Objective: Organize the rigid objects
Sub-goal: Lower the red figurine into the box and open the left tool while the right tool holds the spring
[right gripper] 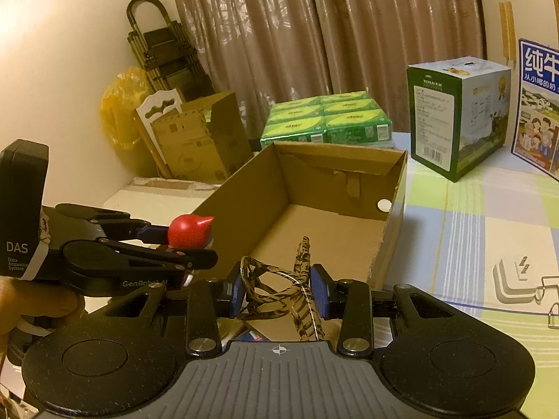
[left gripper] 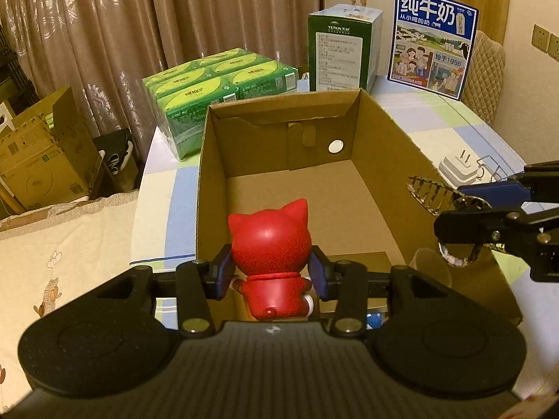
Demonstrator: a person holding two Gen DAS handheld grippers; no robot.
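Carrying both finds to the cardboard box (left gripper: 384, 132): the left gripper (left gripper: 270, 274) pinches a red cat figurine (left gripper: 270, 244) at six o'clock over its near rim, and the right gripper (right gripper: 276, 291) clamps patterned glasses (right gripper: 279, 279) at four. Next, I judge, comes lowering and letting go. The box's near floor is hidden.
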